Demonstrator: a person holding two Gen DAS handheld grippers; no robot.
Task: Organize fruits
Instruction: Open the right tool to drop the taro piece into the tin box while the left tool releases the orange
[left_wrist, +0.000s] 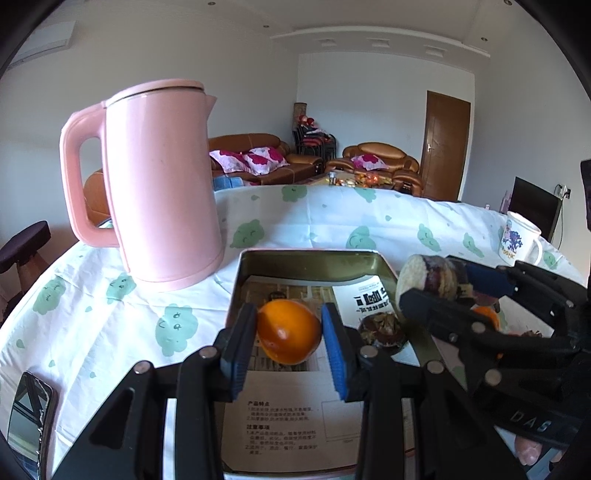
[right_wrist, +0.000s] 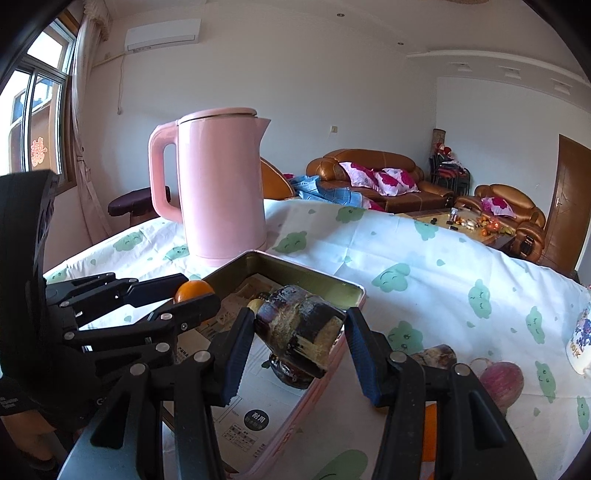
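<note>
My left gripper (left_wrist: 289, 334) is shut on an orange (left_wrist: 288, 331) and holds it over the metal tray (left_wrist: 306, 258); it also shows in the right wrist view (right_wrist: 194, 295). My right gripper (right_wrist: 300, 338) is shut on a dark, cut piece of sugarcane (right_wrist: 299, 332) above the tray's right rim (right_wrist: 332, 284); it shows in the left wrist view (left_wrist: 443, 284) too. A dark mangosteen (left_wrist: 382, 328) lies in the tray, which is lined with printed paper.
A pink kettle (left_wrist: 162, 184) stands just behind the tray's left corner. A white mug (left_wrist: 517, 240) is at the far right. Another sugarcane piece (right_wrist: 436, 356), a purple fruit (right_wrist: 502, 380) and an orange (right_wrist: 430, 435) lie on the cloth right of the tray. A phone (left_wrist: 29, 410) lies front left.
</note>
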